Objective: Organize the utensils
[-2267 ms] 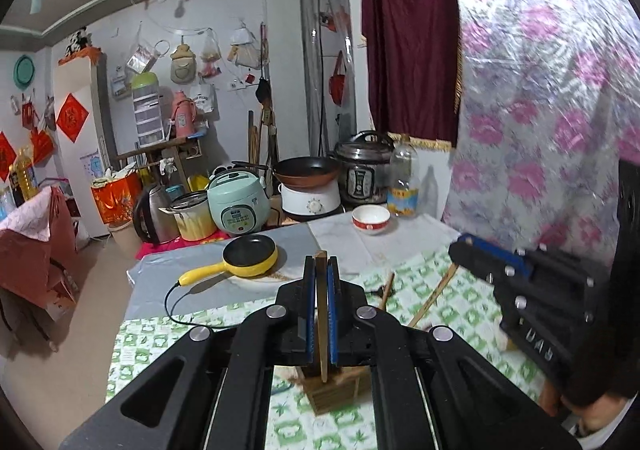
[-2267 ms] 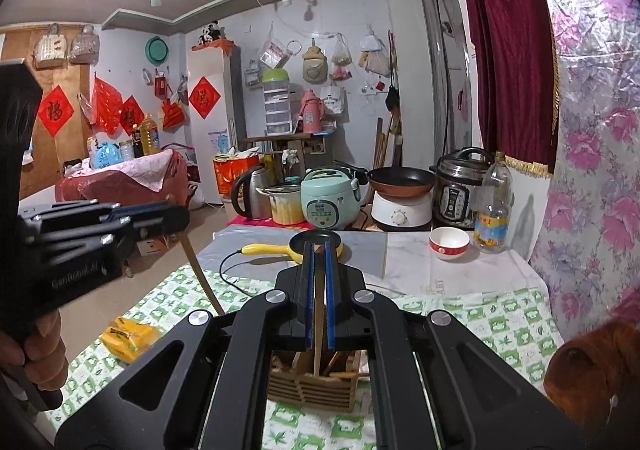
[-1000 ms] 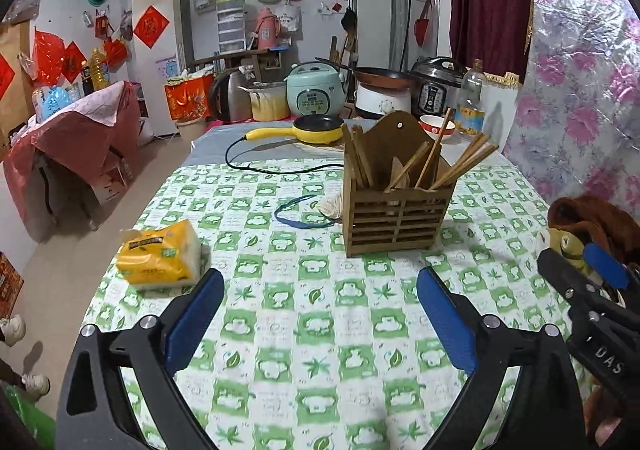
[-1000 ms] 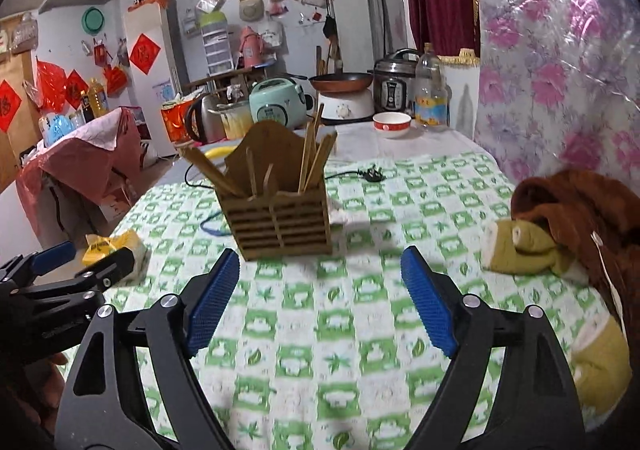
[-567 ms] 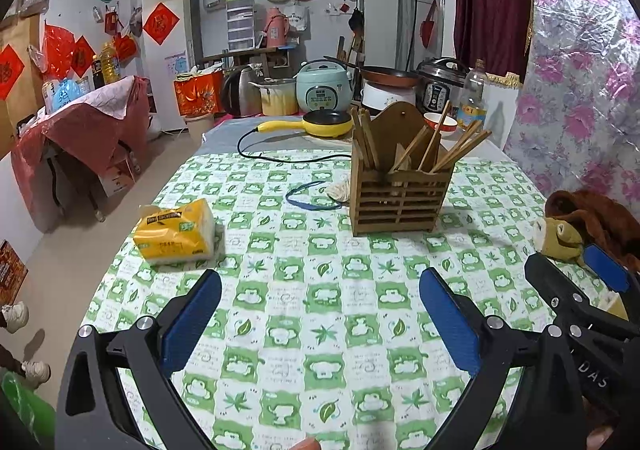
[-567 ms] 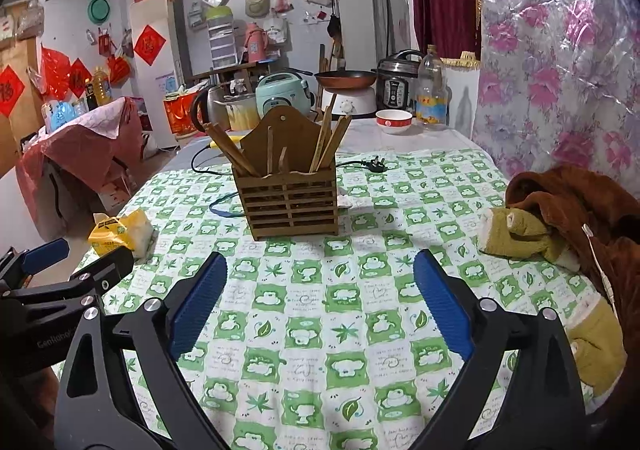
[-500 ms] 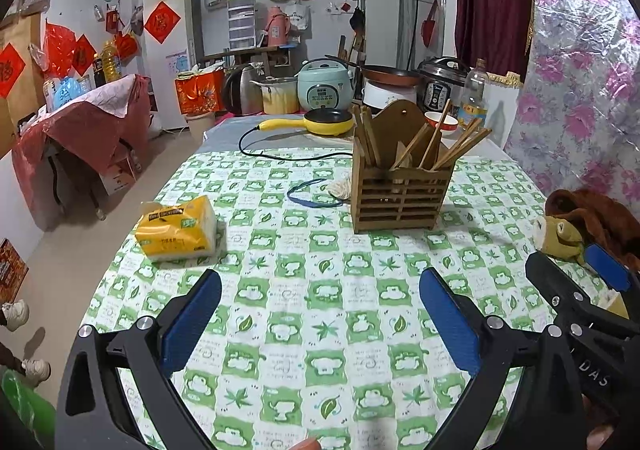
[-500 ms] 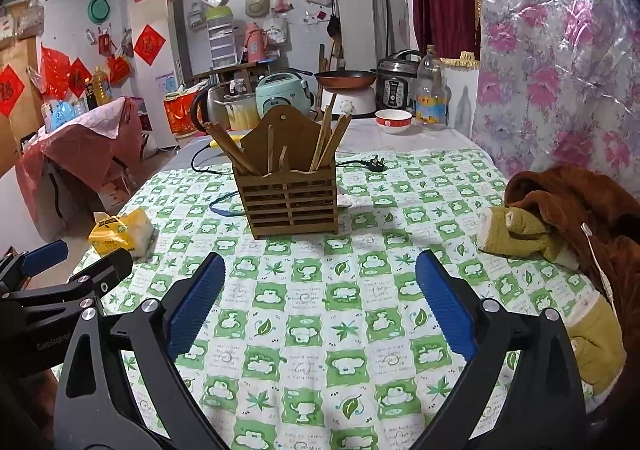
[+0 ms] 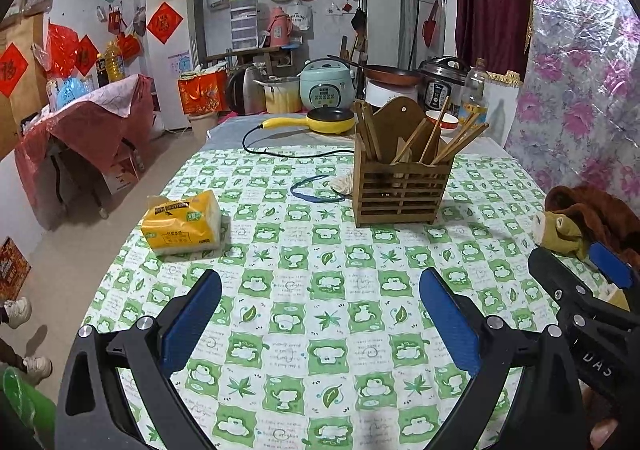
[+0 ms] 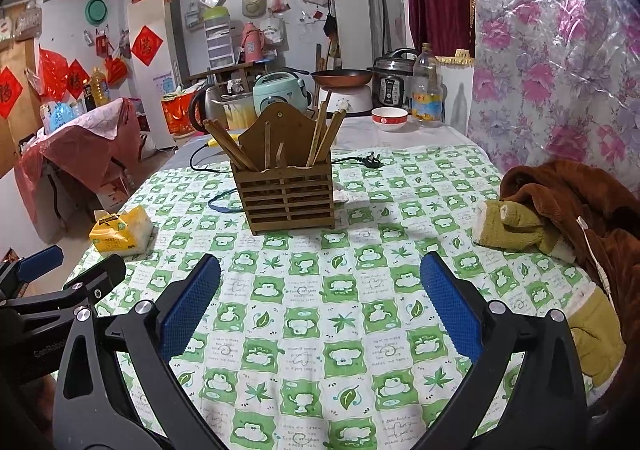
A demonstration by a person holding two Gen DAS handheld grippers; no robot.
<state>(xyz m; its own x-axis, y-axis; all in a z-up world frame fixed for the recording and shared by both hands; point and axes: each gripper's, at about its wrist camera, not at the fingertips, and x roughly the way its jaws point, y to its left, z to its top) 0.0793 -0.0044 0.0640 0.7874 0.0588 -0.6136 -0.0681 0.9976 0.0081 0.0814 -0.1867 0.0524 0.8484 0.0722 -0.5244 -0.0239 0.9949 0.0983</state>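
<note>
A slatted wooden utensil holder [image 9: 400,189] [image 10: 288,201] stands on the green-checked tablecloth [image 9: 304,290], with several wooden chopsticks and utensils [image 9: 456,141] [image 10: 326,129] leaning inside it. My left gripper [image 9: 320,278] is open and empty, low over the cloth, well short of the holder. My right gripper [image 10: 320,262] is empty too; its jaws are opening wide with only cloth between them. Each gripper shows at the edge of the other's view: the right gripper [image 9: 576,290], the left gripper [image 10: 60,278].
A yellow tissue pack [image 9: 182,223] lies left of the holder. A brown garment with a plush toy [image 10: 560,201] is piled at the right edge. Behind the holder are a blue cable [image 9: 316,189], a yellow pan [image 9: 332,117], a bowl [image 10: 389,117] and cookers.
Earlier both grippers were shut on wooden utensils over the holder. Now both are open, empty and drawn back from it. The right jaws have widened over the last second.
</note>
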